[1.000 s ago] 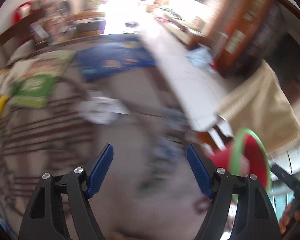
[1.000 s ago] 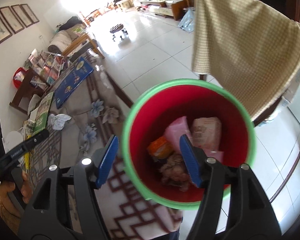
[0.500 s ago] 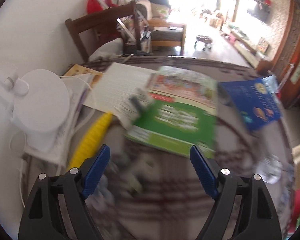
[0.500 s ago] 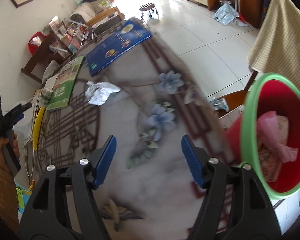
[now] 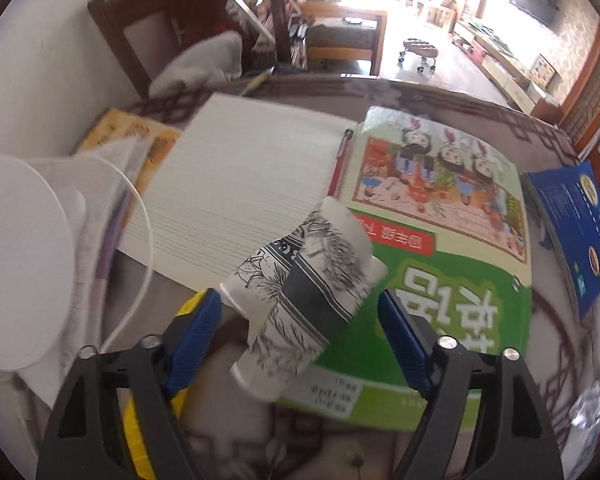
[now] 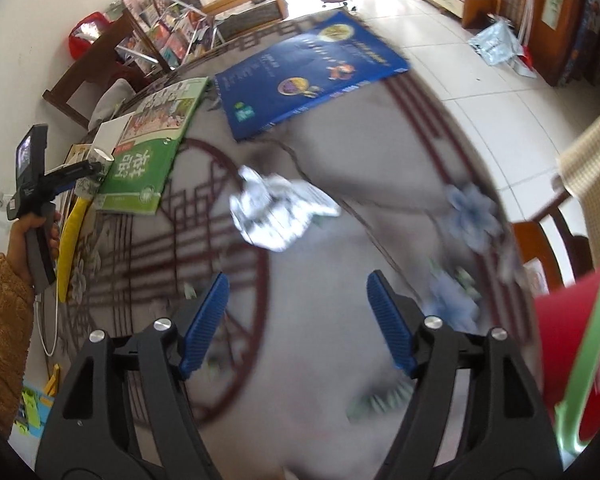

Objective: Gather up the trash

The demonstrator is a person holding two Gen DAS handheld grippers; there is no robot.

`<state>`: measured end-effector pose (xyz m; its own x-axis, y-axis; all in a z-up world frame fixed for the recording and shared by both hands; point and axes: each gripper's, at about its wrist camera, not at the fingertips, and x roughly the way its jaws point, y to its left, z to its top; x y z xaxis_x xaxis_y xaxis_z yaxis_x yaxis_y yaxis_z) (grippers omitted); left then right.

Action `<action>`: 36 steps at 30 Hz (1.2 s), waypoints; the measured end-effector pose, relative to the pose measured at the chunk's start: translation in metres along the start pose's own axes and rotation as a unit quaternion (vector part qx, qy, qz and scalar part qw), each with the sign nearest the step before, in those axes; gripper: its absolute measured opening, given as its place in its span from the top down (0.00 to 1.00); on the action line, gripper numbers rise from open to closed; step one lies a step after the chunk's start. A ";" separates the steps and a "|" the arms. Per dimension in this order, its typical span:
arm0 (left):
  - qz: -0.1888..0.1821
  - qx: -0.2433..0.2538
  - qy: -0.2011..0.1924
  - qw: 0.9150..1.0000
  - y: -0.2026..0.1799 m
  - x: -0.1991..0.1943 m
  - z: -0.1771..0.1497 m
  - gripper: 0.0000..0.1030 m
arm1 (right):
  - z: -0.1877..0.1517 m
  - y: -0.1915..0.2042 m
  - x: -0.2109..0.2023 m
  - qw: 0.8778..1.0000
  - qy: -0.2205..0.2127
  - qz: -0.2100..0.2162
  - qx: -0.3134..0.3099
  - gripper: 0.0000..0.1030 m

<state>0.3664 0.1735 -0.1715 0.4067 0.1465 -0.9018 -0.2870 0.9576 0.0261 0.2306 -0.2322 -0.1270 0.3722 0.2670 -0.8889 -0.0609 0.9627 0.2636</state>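
A paper cup (image 5: 304, 292) with a black-and-white print lies on its side, partly on a green book (image 5: 452, 300). My left gripper (image 5: 300, 328) straddles it, jaws closing, and the blue pads stand just off the cup's sides. In the right wrist view the cup (image 6: 100, 156) shows far left by the left gripper's tip. A crumpled silvery-white wrapper (image 6: 276, 212) lies on the patterned tablecloth ahead of my right gripper (image 6: 296, 320), whose jaws are opening with nothing between them. The red bin with a green rim (image 6: 572, 340) is at the right edge.
Lined paper (image 5: 240, 188) with a red pen (image 5: 340, 164), a blue book (image 6: 308, 72), a yellow strip (image 6: 70, 240) and a white round appliance with a cord (image 5: 16, 264) share the table. A wooden chair (image 5: 148, 36) stands behind it; a cloth-draped chair (image 6: 588, 160) is at the right.
Both grippers swung away from the red bin across the table. The left one came down around the paper cup. The right one now faces the crumpled wrapper, jaws wider.
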 end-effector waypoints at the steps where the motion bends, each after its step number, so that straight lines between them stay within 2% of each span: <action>1: 0.007 -0.004 -0.001 1.000 0.001 0.003 0.000 0.44 | 0.005 0.005 0.007 1.000 0.002 0.004 -0.005 0.32; 4: 0.001 -0.027 -0.011 1.000 0.009 0.001 -0.003 0.54 | 0.018 0.017 0.026 1.000 0.010 0.009 -0.020 0.32; 8: 0.002 -0.072 -0.039 0.997 0.025 -0.018 -0.016 0.55 | 0.029 0.021 0.045 1.000 0.014 0.014 -0.017 0.26; 10: -0.010 -0.102 -0.049 0.994 0.033 -0.033 -0.029 0.55 | 0.035 0.020 0.057 1.000 0.020 0.012 -0.007 0.25; 13: -0.022 -0.120 -0.058 0.991 0.034 -0.050 -0.046 0.55 | 0.038 0.016 0.074 0.999 0.040 0.009 0.006 0.25; 15: -0.030 -0.121 -0.062 0.990 0.029 -0.063 -0.059 0.55 | 0.037 0.015 0.079 0.999 0.046 0.004 0.010 0.42; 16: -0.034 -0.121 -0.062 0.990 0.028 -0.065 -0.061 0.55 | 0.037 0.014 0.079 0.999 0.043 0.006 0.009 0.46; 19: -0.042 -0.114 -0.066 0.990 0.019 -0.077 -0.070 0.55 | 0.034 0.018 0.069 0.999 0.033 0.008 -0.003 0.51; 25: -0.065 -0.107 -0.077 0.989 0.005 -0.098 -0.078 0.55 | 0.019 0.027 0.033 0.999 0.016 0.010 -0.038 0.51; 36: -0.098 -0.071 -0.093 0.988 -0.018 -0.146 -0.103 0.55 | -0.025 0.024 -0.025 0.999 0.000 0.014 -0.034 0.50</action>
<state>0.2225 0.1096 -0.0849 0.6160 0.0168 -0.7876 -0.3000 0.9294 -0.2148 0.1970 -0.2144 -0.1080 0.3691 0.2930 -0.8820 -0.1330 0.9559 0.2619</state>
